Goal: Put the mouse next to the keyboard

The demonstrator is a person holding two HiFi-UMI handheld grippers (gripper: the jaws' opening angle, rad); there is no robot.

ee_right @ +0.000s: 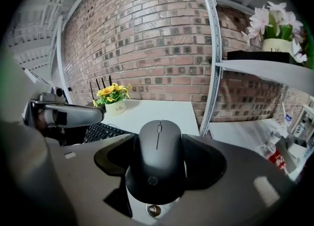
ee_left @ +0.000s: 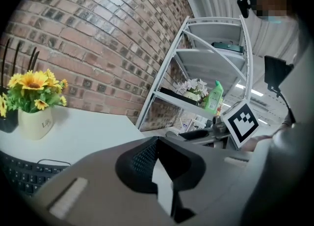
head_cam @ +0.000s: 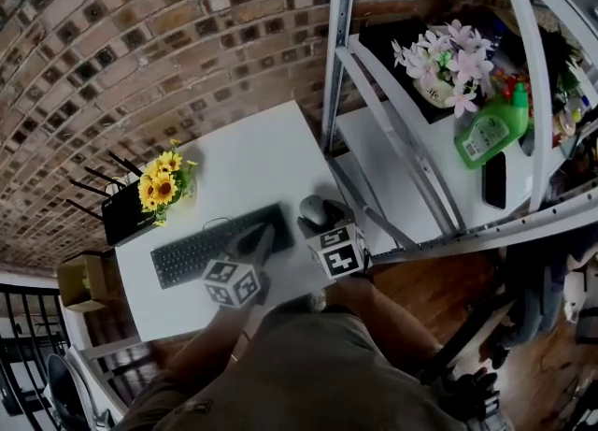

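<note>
The mouse, black with its wheel pointing to 12 o'clock, sits between the jaws of the right gripper, whose two pads press on its flanks: the claw is closed on the mouse. In the head view the mouse lies at 3 o'clock of the keyboard, just beside its right end, over the white table; whether it rests on the surface or hangs just above it cannot be told. The left gripper hovers over the keyboard's right part, its jaws meeting at the tips with nothing between them. A sunflower pot stands at 11 o'clock of the keyboard. Probable hazards: the rounded, smooth flanks may let the mouse slide out of the pads if they loosen before it is seated. The table edge lies near at 3 o'clock, so a release drifting that way could drop it. The two grippers are near enough to knock together.
</note>
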